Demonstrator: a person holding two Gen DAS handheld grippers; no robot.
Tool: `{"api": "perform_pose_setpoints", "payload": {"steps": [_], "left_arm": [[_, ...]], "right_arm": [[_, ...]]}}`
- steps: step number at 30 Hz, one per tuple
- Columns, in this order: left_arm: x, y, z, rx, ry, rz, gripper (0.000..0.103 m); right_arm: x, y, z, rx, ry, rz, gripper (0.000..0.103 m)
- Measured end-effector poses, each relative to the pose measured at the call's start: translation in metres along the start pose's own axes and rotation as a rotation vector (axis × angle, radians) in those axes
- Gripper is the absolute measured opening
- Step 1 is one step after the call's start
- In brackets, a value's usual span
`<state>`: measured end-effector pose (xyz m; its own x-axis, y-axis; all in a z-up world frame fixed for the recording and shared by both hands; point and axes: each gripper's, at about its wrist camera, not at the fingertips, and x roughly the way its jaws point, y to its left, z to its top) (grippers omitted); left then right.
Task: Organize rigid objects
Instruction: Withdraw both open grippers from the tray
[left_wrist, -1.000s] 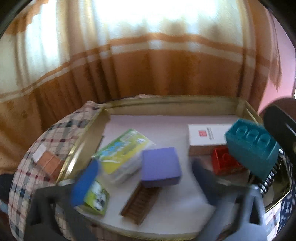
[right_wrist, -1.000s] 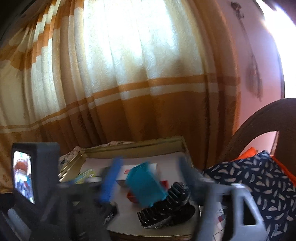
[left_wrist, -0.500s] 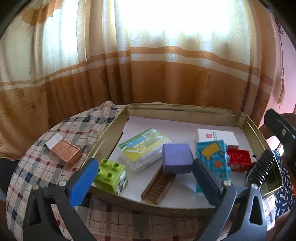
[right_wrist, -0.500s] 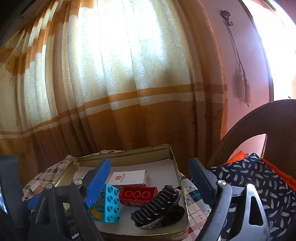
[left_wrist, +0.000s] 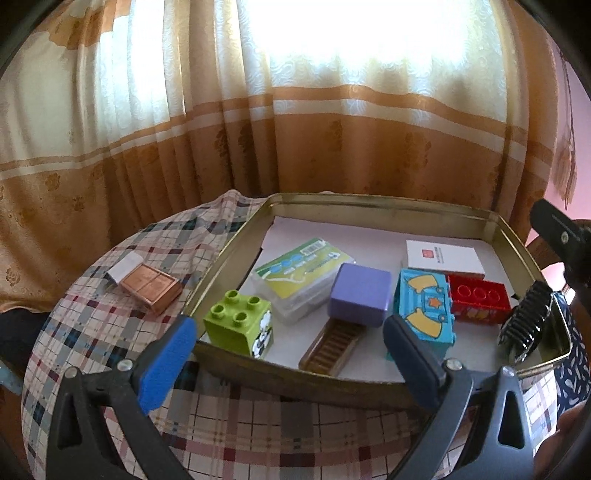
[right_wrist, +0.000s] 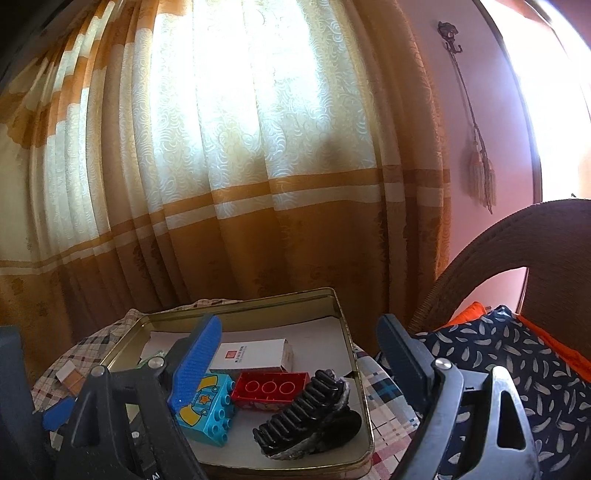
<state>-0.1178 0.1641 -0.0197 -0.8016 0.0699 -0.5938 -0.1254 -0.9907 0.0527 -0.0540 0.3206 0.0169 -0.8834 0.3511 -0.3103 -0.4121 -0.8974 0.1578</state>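
Holding three studded plastic bricks (one green (left_wrist: 240, 325), one blue (left_wrist: 424, 314), one red (left_wrist: 480, 301)), the gold metal tray (left_wrist: 369, 205) sits beyond two empty hand-held grippers, left (left_wrist: 288, 358) and right (right_wrist: 295, 354), both spread apart.

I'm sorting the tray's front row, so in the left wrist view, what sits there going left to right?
Green block → brown ridged piece → blue block → black hair clip.
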Motion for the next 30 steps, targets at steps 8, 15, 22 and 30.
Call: {"api": "perform_pose_setpoints", "payload": {"steps": [8, 15, 22, 30], "left_arm": [[-0.01, 0.004, -0.004, 0.004, -0.021, -0.01, 0.103], [-0.017, 0.006, -0.007, 0.017, -0.037, -0.018, 0.103], [-0.02, 0.016, -0.009, -0.009, -0.033, -0.031, 0.103], [-0.024, 0.018, -0.01, -0.004, -0.036, -0.031, 0.103]], "right_arm": [[-0.002, -0.003, 0.0, 0.007, -0.006, -0.014, 0.088], [-0.015, 0.001, -0.002, -0.012, -0.05, -0.023, 0.088], [-0.019, -0.001, -0.001, 0.004, -0.063, -0.041, 0.088], [-0.033, -0.005, -0.002, 0.023, -0.107, -0.047, 0.088]]}}
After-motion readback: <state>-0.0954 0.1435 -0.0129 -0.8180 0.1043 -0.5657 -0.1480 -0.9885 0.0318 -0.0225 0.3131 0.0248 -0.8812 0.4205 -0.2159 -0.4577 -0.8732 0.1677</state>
